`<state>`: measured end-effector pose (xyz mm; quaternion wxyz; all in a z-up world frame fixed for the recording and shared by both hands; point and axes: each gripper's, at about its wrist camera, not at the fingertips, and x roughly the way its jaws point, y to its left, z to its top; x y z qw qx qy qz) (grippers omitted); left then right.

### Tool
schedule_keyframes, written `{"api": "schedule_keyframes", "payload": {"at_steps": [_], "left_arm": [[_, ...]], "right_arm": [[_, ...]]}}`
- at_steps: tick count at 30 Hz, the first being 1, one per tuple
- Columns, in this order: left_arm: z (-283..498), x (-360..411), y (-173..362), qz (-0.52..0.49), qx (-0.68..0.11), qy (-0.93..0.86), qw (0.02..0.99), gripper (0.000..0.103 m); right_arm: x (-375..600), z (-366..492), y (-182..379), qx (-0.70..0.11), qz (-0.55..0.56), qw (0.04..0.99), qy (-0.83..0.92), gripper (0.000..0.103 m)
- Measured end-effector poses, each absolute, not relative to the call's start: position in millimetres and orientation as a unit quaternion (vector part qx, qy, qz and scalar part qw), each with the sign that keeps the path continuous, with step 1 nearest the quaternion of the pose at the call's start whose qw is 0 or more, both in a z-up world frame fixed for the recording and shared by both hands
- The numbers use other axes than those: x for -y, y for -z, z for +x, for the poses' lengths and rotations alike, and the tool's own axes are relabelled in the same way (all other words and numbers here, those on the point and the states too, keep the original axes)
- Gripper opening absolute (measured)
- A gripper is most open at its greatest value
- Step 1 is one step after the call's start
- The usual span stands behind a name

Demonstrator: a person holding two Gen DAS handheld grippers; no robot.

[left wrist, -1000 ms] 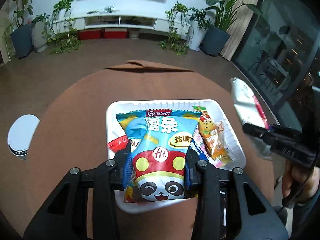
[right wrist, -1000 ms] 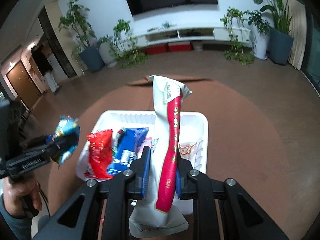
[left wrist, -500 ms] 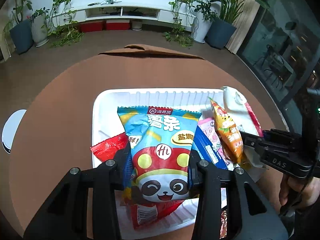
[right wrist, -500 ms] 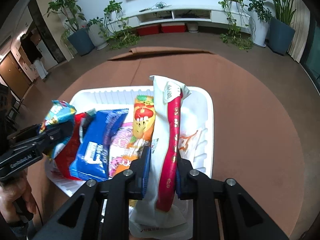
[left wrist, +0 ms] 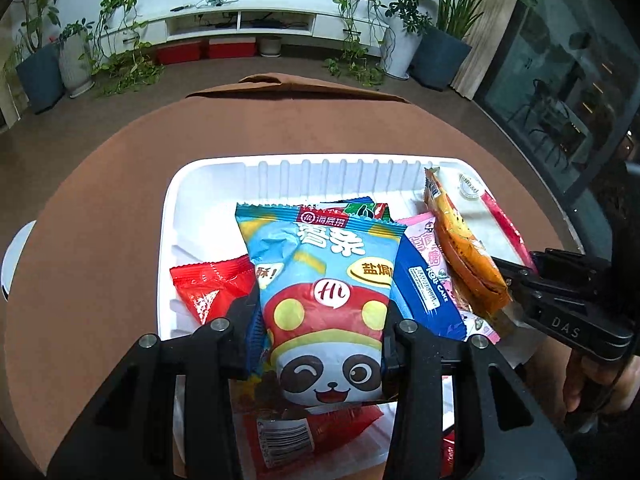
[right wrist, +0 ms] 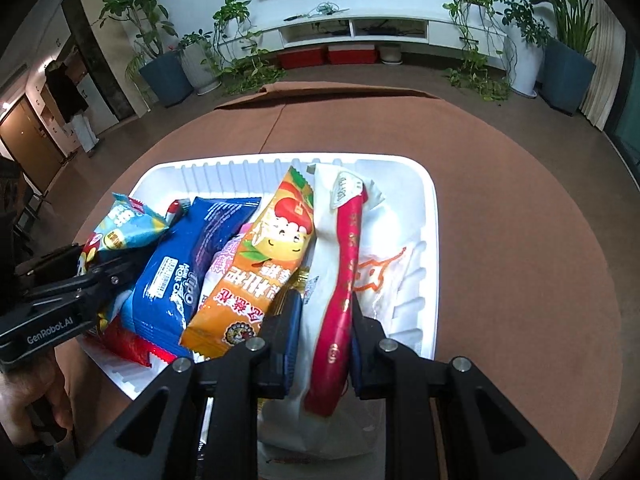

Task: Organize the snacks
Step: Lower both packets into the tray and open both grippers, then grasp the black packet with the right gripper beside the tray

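Note:
A white tray (left wrist: 176,216) sits on the round brown table and holds several snack packs. My left gripper (left wrist: 320,320) is shut on a light-blue panda snack bag (left wrist: 324,292), held low over the tray's near left part. My right gripper (right wrist: 324,320) is shut on a long white pack with a red stripe (right wrist: 344,264), held over the tray's right part (right wrist: 430,216). In the tray lie a blue pack (right wrist: 180,264), an orange pack (right wrist: 260,260), a pink pack (left wrist: 430,248) and red packs (left wrist: 208,284).
The brown table (right wrist: 520,220) reaches around the tray on all sides. A white round object (left wrist: 16,256) shows beyond the table's left edge. Potted plants and a white TV cabinet (left wrist: 240,24) stand far behind.
Both grippers have moved forward and down over the tray with their packs. The right gripper's white pack came in from the right of the tray to above its right part.

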<state>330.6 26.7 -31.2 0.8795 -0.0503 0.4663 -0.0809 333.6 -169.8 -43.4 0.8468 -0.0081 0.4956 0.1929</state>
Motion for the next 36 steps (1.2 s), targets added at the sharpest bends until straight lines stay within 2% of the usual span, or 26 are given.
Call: {"api": "schedule_keyframes", "payload": {"at_steps": [7, 9, 10, 11, 17, 22, 24, 26, 27, 31, 33, 36], "left_arm": [[325.1, -27.5, 36.5, -0.055, -0.463, 0.089, 0.880, 0.042], [320.5, -30.5, 32.3, -0.061, -0.460, 0.092, 0.881, 0.055], [319.0, -32.1, 30.0, -0.064, -0.457, 0.092, 0.883, 0.068], [316.9, -32.7, 27.2, -0.063, -0.453, 0.088, 0.885, 0.073], [307.5, -36.6, 17.0, -0.060, -0.447, 0.087, 0.888, 0.074], [289.5, -36.6, 6.6, -0.056, -0.437, 0.086, 0.893, 0.080], [279.4, -37.4, -2.3, -0.054, -0.428, 0.088, 0.898, 0.083], [267.4, -37.5, -13.3, -0.048, -0.412, 0.087, 0.906, 0.096], [262.0, -36.2, -18.0, -0.048, -0.406, 0.086, 0.909, 0.097], [229.9, -38.3, -32.3, -0.050, -0.384, 0.095, 0.917, 0.103], [208.9, -39.9, -34.6, -0.042, -0.382, 0.090, 0.919, 0.103], [173.1, -42.2, -29.6, -0.026, -0.379, 0.086, 0.921, 0.103]], "right_arm": [[170.5, 329.2, 43.5, -0.495, -0.020, 0.847, -0.195, 0.024], [171.0, 328.7, 39.7, -0.494, -0.018, 0.847, -0.194, 0.032], [171.3, 327.7, 37.2, -0.492, -0.017, 0.848, -0.193, 0.035], [170.6, 326.9, 34.8, -0.491, -0.019, 0.849, -0.193, 0.038], [172.0, 320.3, 27.9, -0.483, -0.031, 0.854, -0.190, 0.042], [176.0, 310.5, 11.9, -0.467, -0.032, 0.864, -0.184, 0.055], [177.2, 303.3, 2.2, -0.458, -0.033, 0.869, -0.182, 0.064], [181.2, 292.4, -9.1, -0.447, -0.028, 0.875, -0.183, 0.071], [184.2, 284.3, -16.0, -0.438, -0.025, 0.880, -0.182, 0.076], [195.1, 256.6, -34.4, -0.422, 0.007, 0.888, -0.183, 0.082], [197.6, 235.0, -38.7, -0.416, 0.018, 0.890, -0.185, 0.089], [195.0, 201.0, -33.1, -0.420, 0.015, 0.888, -0.183, 0.090]]}}
